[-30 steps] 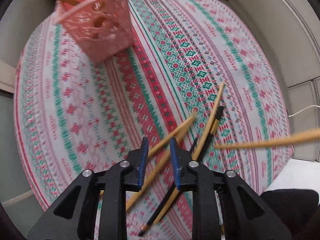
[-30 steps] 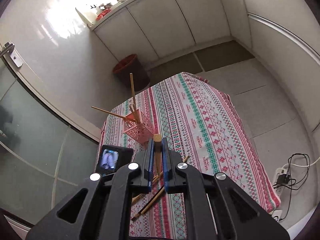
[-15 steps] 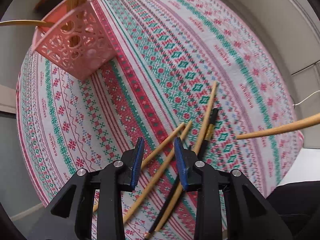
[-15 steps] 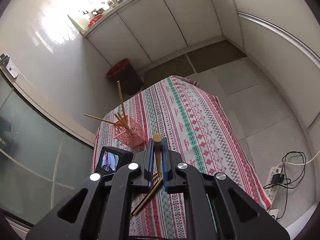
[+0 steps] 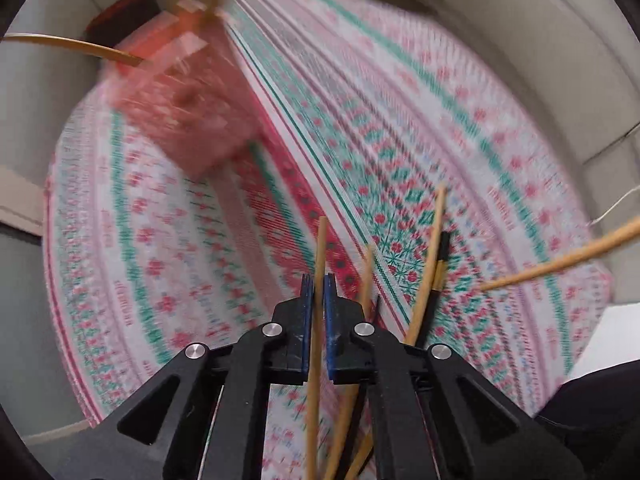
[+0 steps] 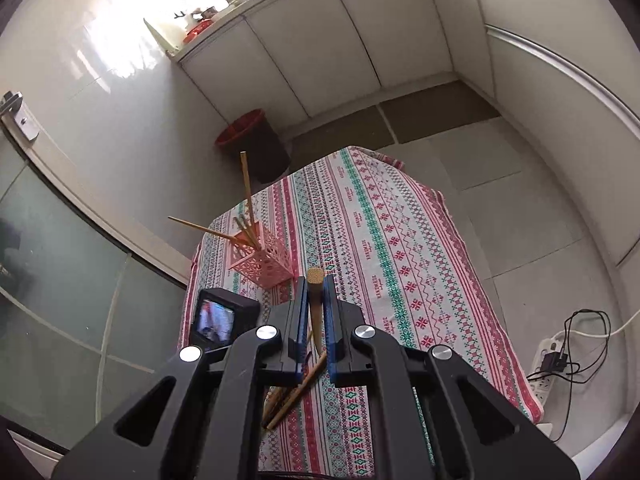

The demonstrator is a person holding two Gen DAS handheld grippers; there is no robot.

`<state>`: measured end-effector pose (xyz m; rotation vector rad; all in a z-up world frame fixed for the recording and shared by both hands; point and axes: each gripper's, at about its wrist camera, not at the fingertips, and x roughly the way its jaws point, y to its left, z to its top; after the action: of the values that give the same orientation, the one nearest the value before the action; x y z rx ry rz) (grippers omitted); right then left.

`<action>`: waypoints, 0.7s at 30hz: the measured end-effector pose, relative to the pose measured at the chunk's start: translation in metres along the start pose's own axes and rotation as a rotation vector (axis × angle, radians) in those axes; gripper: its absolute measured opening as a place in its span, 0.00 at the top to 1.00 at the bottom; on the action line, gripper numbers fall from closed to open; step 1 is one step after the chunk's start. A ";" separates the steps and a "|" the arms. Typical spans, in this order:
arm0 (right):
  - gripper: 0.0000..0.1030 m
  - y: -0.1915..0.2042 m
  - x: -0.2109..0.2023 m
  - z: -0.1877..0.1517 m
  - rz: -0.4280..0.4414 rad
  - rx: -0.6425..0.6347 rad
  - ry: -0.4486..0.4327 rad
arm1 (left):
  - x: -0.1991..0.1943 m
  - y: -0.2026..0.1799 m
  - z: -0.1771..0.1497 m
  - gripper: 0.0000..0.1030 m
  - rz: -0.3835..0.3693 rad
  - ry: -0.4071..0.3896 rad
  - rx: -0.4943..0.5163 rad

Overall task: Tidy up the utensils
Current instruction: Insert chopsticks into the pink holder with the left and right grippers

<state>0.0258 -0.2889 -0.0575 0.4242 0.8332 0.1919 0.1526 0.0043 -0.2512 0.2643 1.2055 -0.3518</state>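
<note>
Left tongs (image 5: pixel 319 292) newly clamping chopstick (image 5: pixel 320 248)

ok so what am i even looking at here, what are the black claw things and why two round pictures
Each black claw is a hand-held gripper with a fisheye camera behind it, one per hand, so each gives a round picture. The left gripper is shut on a wooden chopstick; more chopsticks lie on the patterned tablecloth. The right gripper is shut on a thicker wooden stick. The pink basket already holds chopsticks.
</note>
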 end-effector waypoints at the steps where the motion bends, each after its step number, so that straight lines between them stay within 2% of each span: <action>1: 0.93 0.004 -0.002 -0.001 0.006 -0.011 -0.001 | -0.014 0.005 -0.003 0.96 0.001 -0.030 -0.009; 6: 0.93 0.025 -0.016 0.000 0.039 -0.050 -0.022 | -0.092 0.027 -0.024 0.96 0.012 -0.202 -0.068; 12: 0.93 0.055 -0.036 0.008 0.053 -0.114 -0.052 | -0.181 0.036 -0.034 0.96 0.048 -0.400 -0.137; 17: 0.93 0.079 -0.054 0.033 0.095 -0.130 -0.087 | -0.243 0.051 -0.013 0.96 0.067 -0.556 -0.196; 21: 0.93 0.101 -0.067 0.063 0.110 -0.138 -0.145 | -0.274 0.051 0.014 0.96 0.098 -0.620 -0.205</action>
<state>0.0285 -0.2377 0.0690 0.3500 0.6506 0.3156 0.0993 0.0799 0.0117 0.0265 0.6075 -0.1986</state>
